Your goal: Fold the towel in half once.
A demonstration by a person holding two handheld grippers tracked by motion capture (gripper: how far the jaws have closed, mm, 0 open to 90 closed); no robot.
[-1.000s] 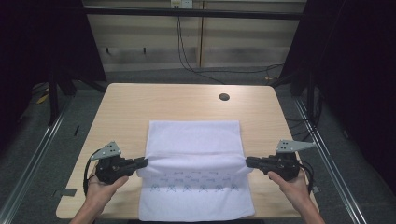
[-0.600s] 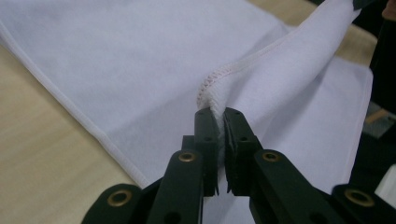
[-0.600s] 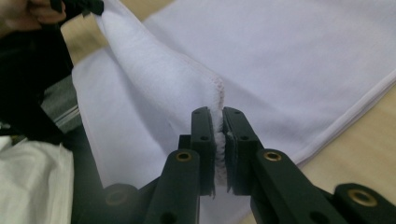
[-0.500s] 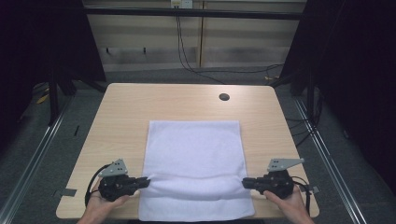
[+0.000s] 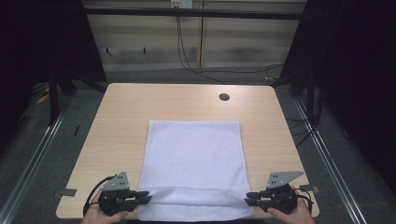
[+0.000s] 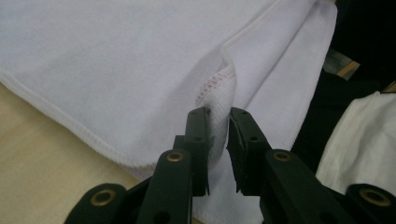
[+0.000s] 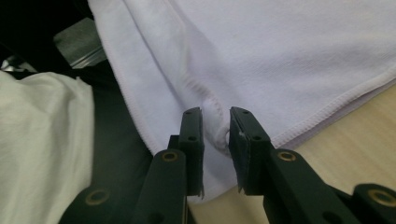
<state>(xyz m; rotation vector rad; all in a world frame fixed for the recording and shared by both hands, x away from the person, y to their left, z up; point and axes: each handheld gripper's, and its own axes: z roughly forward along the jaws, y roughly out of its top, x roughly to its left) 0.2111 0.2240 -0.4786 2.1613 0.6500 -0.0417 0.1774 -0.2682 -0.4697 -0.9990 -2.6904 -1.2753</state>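
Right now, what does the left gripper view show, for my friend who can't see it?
The left gripper has just been opening its jaws, with a stitched corner of the white towel loose between them. The towel lies on a pale wooden table.

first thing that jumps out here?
The white towel, spread flat down the middle of the wooden table, its near edge folded over. The left gripper and right gripper flank that fold at the near corners, jaws just opening, hem between the fingers.
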